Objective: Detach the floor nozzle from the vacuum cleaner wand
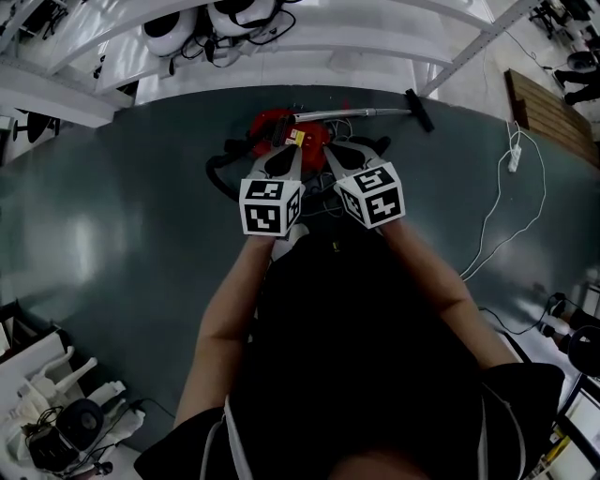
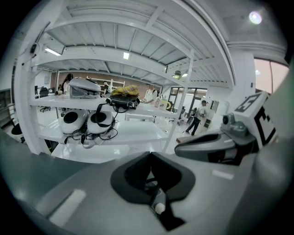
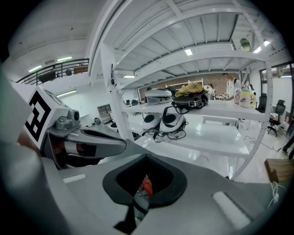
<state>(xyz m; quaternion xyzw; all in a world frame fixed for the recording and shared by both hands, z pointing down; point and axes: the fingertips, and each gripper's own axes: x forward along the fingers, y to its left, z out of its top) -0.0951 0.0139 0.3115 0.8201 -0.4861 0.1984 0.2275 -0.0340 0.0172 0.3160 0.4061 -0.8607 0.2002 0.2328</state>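
In the head view a red vacuum cleaner [image 1: 281,127] lies on the dark floor mat [image 1: 122,216], its black hose [image 1: 221,174] curling to the left. Its silver wand [image 1: 361,112] runs right to the black floor nozzle [image 1: 419,110]. Both grippers are held side by side just short of the vacuum body, away from the nozzle. My left gripper [image 1: 281,157] [image 2: 151,181] is shut with nothing in it. My right gripper [image 1: 343,156] [image 3: 142,183] is also shut and holds nothing; a bit of the red vacuum [image 3: 147,186] shows past its jaws. Each gripper view catches the other gripper alongside.
A white shelving rack [image 1: 281,52] [image 2: 110,133] [image 3: 220,137] with white helmets [image 1: 202,23] stands beyond the mat. A white cable with a power strip [image 1: 514,157] and a wooden pallet [image 1: 548,112] lie at the right. Desk clutter [image 1: 56,412] sits at the lower left.
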